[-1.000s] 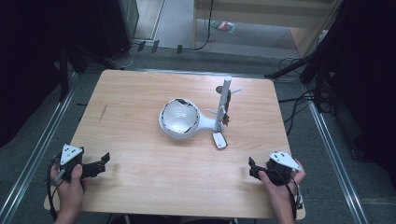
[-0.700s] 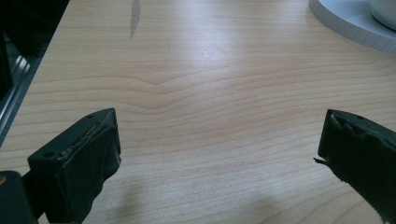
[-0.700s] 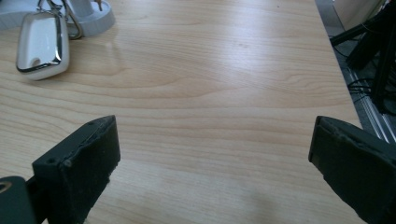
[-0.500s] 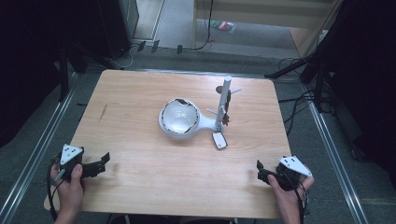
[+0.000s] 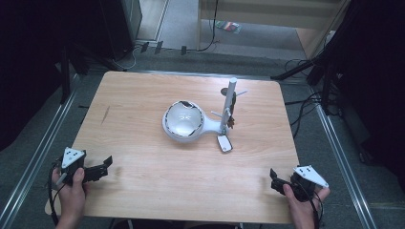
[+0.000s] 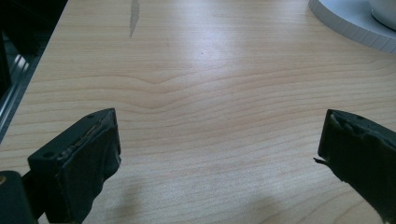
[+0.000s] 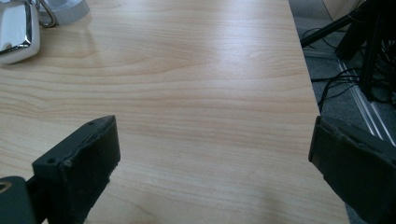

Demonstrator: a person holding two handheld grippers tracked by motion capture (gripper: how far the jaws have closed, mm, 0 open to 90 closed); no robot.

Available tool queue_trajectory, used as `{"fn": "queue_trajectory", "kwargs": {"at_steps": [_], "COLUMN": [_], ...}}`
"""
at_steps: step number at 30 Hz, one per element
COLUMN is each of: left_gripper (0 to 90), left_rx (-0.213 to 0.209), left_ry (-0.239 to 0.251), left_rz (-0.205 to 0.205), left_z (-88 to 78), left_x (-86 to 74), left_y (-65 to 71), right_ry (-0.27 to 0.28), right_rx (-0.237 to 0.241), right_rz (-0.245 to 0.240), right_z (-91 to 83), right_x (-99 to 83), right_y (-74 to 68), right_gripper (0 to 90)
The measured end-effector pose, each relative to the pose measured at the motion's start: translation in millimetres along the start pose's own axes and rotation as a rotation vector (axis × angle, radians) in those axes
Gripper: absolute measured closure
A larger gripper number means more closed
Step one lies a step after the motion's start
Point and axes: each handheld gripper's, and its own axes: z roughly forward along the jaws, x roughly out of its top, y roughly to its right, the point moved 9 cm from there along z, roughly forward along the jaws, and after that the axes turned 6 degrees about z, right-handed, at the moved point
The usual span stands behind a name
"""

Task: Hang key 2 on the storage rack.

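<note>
A white round dish (image 5: 183, 121) with an upright white post (image 5: 230, 102) stands at the table's middle. Small pegs stick out of the post, and a dark little item hangs on it. A small white fob (image 5: 224, 143) lies in front of the post; it appears with a metal ring in the right gripper view (image 7: 16, 30). My left gripper (image 5: 106, 165) rests near the front left corner, open and holding nothing (image 6: 219, 149). My right gripper (image 5: 275, 180) sits at the front right corner, also open and holding nothing (image 7: 215, 154).
The wooden table (image 5: 143, 191) has a dark streak (image 5: 105, 114) at its left. Metal rails run along both sides, and cables (image 5: 305, 114) lie on the floor to the right. The dish's rim (image 6: 355, 23) shows far ahead of the left gripper.
My right gripper has drawn back toward the front right corner of the table. The left gripper has stayed where it was.
</note>
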Motion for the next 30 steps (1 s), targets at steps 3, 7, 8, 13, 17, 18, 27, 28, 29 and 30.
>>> {"fn": "queue_trajectory", "kwargs": {"at_steps": [3,7,8,13,17,18,27,28,29,30], "left_gripper": [0.0,0.0,0.0,0.0,0.0,0.0,0.0,0.0,0.0,0.0], "left_rx": [0.0,0.0,0.0,0.0,0.0,0.0,0.008,0.007,0.005,0.011], "left_ry": [0.0,0.0,-0.002,-0.004,-0.006,-0.006,-0.008,-0.006,-0.008,-0.016], "left_rz": [0.0,-0.002,-0.002,-0.001,-0.003,-0.004,-0.016,-0.019,-0.021,-0.024], "left_z": [0.0,-0.1,-0.2,-0.1,-0.1,0.0,0.6,0.4,0.1,-0.1], "left_x": [0.0,-0.1,-0.2,-0.2,-0.3,-0.3,-0.5,-0.5,-0.8,-1.5], "left_y": [-0.1,-0.2,-0.3,-0.3,-0.5,-0.5,-1.8,-2.3,-2.9,-4.0], "right_ry": [0.004,0.003,0.0,-0.004,-0.006,-0.006,-0.001,-0.001,0.001,0.0], "right_rx": [0.004,-0.003,-0.007,-0.012,-0.016,-0.018,-0.027,-0.025,-0.026,-0.025], "right_rz": [-0.003,0.002,0.006,0.009,0.021,0.022,0.046,0.045,0.044,0.043], "right_z": [-3.5,-6.3,-7.6,-10.9,-15.0,-16.0,-28.1,-29.3,-30.1,-30.9], "right_x": [-1.8,-4.0,-5.6,-9.2,-12.2,-13.0,-20.1,-20.8,-21.3,-21.8], "right_y": [3.5,7.9,11.0,17.0,21.8,23.3,34.3,34.8,35.3,35.4], "right_gripper": [1.8,1.8,1.9,1.9,1.9,1.9,1.9,1.9,1.9,1.9]}}
